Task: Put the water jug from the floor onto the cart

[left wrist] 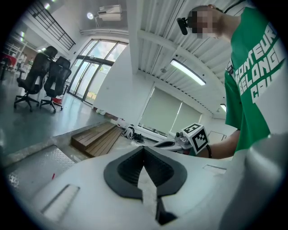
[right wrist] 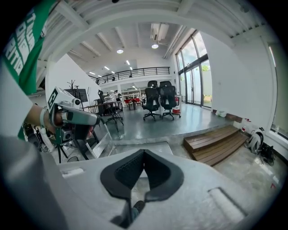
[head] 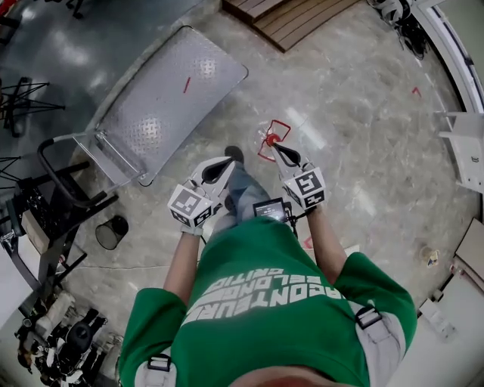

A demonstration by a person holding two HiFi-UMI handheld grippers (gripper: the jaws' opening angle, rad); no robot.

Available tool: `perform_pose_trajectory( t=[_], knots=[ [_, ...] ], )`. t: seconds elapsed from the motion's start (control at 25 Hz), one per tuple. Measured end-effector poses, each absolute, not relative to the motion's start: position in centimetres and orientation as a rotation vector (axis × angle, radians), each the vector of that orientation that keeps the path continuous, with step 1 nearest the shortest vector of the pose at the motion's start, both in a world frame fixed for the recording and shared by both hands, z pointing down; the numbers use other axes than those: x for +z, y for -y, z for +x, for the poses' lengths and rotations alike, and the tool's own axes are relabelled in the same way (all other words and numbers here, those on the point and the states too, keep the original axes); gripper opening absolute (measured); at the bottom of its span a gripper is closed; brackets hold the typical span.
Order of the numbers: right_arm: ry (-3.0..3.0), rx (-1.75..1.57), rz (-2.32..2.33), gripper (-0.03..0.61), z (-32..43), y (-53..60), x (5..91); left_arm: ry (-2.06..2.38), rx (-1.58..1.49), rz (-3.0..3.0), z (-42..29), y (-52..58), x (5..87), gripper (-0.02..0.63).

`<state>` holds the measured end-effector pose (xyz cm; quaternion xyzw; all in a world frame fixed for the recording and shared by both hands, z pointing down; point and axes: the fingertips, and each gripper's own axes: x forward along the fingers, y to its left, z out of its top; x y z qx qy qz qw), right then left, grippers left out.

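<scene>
Marbled concrete floor [head: 363,151] fills the frame, with one steel platform cart [head: 170,98] upper left and one wooden step [head: 291,19] at top. The left gripper [head: 229,160] and right gripper [head: 276,148] are both closed and empty.

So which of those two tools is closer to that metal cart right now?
Left. The left tool is close beside the cart, to its lower right in the head view; the right tool is farther out, beyond the left one.
</scene>
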<state>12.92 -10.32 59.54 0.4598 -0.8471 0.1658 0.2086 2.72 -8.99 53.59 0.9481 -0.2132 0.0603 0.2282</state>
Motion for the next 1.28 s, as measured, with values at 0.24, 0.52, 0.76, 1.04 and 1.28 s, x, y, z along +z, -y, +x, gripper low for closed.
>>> perform_pose_trajectory(
  t=[0.24, 0.52, 0.76, 1.04, 1.28],
  knots=[
    [2.320, 0.517, 1.292, -0.006, 14.5, 11.3, 62.9, 0.553, 0.211, 2.592, 3.1, 8.9, 54.8, 0.010],
    [2.171, 0.607, 1.369, -0.006, 16.2, 11.4, 69.8, 0.512, 0.274, 2.539, 2.6, 8.4, 56.7, 0.011],
    [2.008, 0.746, 1.332, 0.093, 18.5, 12.1, 81.0, 0.461, 0.309, 2.526, 4.0, 9.2, 58.9, 0.010],
    [1.793, 0.889, 1.133, 0.273, 19.3, 9.6, 95.4, 0.447, 0.357, 2.471, 4.7, 9.0, 60.7, 0.011],
    [1.677, 0.907, 1.101, 0.304, 20.7, 10.5, 102.1, 0.452, 0.401, 2.420, 5.0, 8.8, 62.0, 0.011]
  ],
)
